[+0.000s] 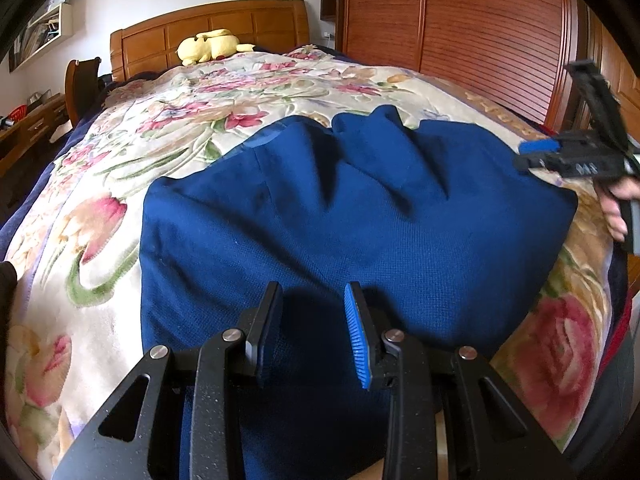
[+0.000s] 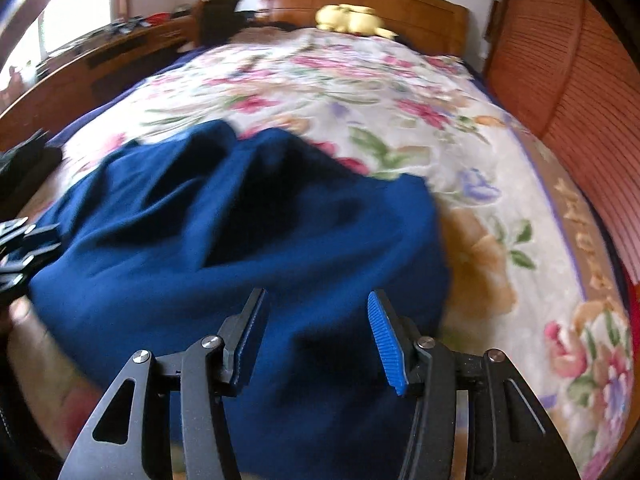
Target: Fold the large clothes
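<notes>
Your left gripper (image 1: 314, 300) and right gripper (image 2: 318, 308) both hover with jaws wide apart, holding nothing, above the rumpled navy garment (image 1: 352, 216) lying on the floral bedspread (image 1: 192, 120).

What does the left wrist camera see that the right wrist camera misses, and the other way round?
Only the left view shows the wall shelf and the right gripper from outside. Only the right view shows the bright window and the cluttered desk. Both show the blue garment, floral blanket and yellow plush toy.
</notes>
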`<state>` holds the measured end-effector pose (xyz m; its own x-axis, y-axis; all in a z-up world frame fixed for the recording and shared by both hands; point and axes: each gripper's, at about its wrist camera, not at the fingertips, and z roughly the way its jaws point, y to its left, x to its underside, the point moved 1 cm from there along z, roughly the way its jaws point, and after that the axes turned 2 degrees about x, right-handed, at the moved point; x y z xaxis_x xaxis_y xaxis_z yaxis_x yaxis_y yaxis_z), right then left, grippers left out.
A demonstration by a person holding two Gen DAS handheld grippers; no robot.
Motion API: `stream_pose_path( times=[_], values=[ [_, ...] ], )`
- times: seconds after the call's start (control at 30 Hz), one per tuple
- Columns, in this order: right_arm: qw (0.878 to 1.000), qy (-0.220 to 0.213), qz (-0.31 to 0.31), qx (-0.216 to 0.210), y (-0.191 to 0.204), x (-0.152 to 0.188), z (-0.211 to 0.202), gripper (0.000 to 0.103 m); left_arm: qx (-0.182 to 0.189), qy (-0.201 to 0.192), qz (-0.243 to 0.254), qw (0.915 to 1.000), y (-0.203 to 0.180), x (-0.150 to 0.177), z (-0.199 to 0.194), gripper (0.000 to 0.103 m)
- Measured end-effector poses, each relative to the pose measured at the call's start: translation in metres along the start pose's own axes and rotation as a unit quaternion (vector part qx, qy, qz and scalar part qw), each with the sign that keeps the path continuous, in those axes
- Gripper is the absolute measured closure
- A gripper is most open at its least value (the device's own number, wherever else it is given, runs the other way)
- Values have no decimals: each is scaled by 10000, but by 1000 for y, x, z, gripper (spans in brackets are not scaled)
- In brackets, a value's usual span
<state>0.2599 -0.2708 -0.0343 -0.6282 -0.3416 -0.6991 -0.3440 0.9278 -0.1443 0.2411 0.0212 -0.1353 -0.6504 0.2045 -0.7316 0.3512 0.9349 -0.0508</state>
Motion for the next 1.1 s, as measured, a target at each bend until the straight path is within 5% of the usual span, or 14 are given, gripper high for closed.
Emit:
stream_pose_path(
  times=[0.23,0.3,0.63,0.9,1.1],
  values=[
    [9994,234,209,-141,4,55,25,50,-25,30,42,10000,-4,8,2,70],
    [9996,7,267,-98,5,66,29,50,-104,46,93,9999,-7,10,3,70],
    [9990,-349,273,47,14,80,24,49,-387,-119,-13,9992,-11,-4,-24,70],
    [9977,-515,443,-88,12,88,17,49,62,-351,-95,9993,-52,-29,-39,70],
    [9970,-582,500,-136,11,89,15,49,336,-77,-196,9992,-78,-30,-11,70]
  ],
)
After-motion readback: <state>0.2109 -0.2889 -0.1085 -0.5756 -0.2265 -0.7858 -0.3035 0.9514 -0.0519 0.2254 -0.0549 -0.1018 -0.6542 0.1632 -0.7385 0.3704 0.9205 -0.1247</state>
